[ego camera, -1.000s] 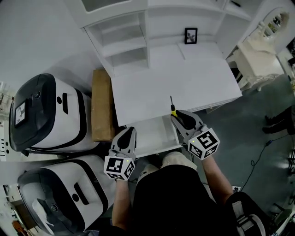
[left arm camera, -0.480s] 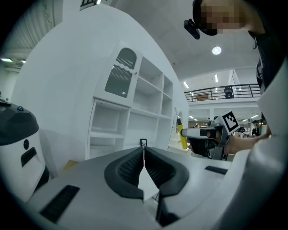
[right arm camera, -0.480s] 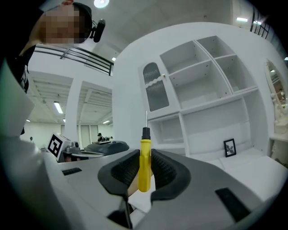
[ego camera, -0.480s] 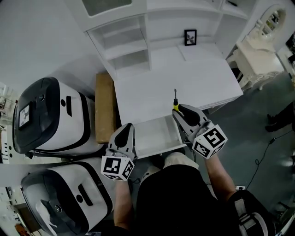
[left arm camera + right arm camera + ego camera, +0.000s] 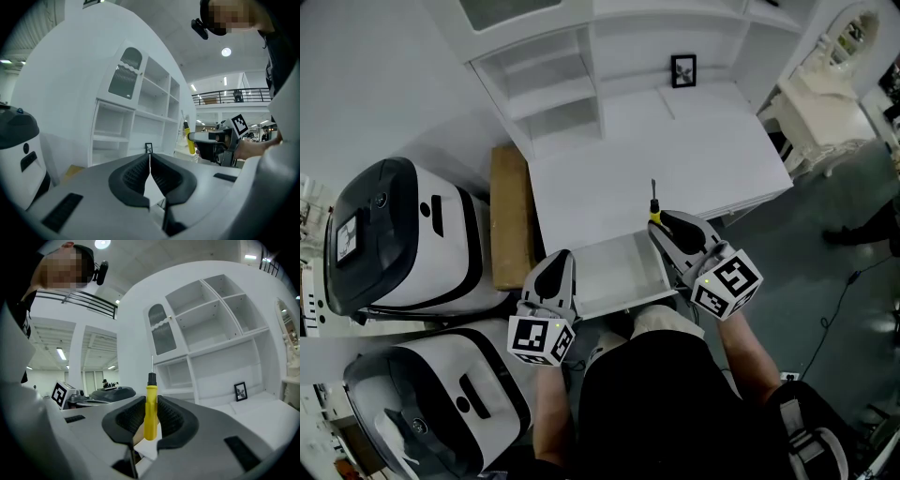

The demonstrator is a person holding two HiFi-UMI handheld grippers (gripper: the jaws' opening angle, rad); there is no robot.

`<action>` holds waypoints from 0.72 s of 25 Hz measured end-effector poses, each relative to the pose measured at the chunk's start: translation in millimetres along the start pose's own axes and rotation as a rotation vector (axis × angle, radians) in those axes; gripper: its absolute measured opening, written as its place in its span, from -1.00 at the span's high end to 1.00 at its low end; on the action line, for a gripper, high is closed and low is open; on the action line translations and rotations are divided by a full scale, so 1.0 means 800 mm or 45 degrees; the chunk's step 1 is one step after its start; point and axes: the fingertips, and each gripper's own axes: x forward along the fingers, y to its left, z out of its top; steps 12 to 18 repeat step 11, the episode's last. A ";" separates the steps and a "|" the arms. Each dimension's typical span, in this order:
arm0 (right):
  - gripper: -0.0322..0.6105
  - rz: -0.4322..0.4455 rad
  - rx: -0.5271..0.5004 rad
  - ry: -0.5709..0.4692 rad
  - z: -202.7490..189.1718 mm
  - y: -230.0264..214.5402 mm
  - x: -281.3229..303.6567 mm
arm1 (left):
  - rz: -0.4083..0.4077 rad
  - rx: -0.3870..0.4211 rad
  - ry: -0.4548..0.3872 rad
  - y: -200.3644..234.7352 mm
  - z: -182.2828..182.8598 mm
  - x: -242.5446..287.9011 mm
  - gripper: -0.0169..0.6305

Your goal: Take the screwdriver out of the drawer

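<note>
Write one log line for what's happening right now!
right gripper: shut on screwdriver, upright | left gripper: shut, empty | drawer: open

Big indoor hall, prob. a test lab, w/ home-style furniture staged in it. Head view: white desk [image 5: 675,164] w/ open drawer [image 5: 619,272] at center, shelf unit [image 5: 548,84] at top, small picture frame [image 5: 682,70], white dressing table [image 5: 820,98] upper right. Two bulky white-and-black machines [image 5: 394,230] at left. Grey floor [image 5: 825,234] w/ loose cable [image 5: 836,314] at right. Left gripper view: balcony railing [image 5: 229,96] & ceiling lamp [image 5: 226,52], upper right.
</note>
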 end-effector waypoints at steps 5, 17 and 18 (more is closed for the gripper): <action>0.61 0.017 0.001 -0.003 0.003 0.001 0.004 | -0.001 -0.007 0.009 0.001 -0.001 0.005 0.86; 0.61 0.023 -0.001 -0.012 0.003 0.003 0.006 | -0.009 0.001 0.009 0.000 -0.002 0.008 0.87; 0.61 0.023 -0.001 -0.012 0.003 0.003 0.006 | -0.009 0.001 0.009 0.000 -0.002 0.008 0.87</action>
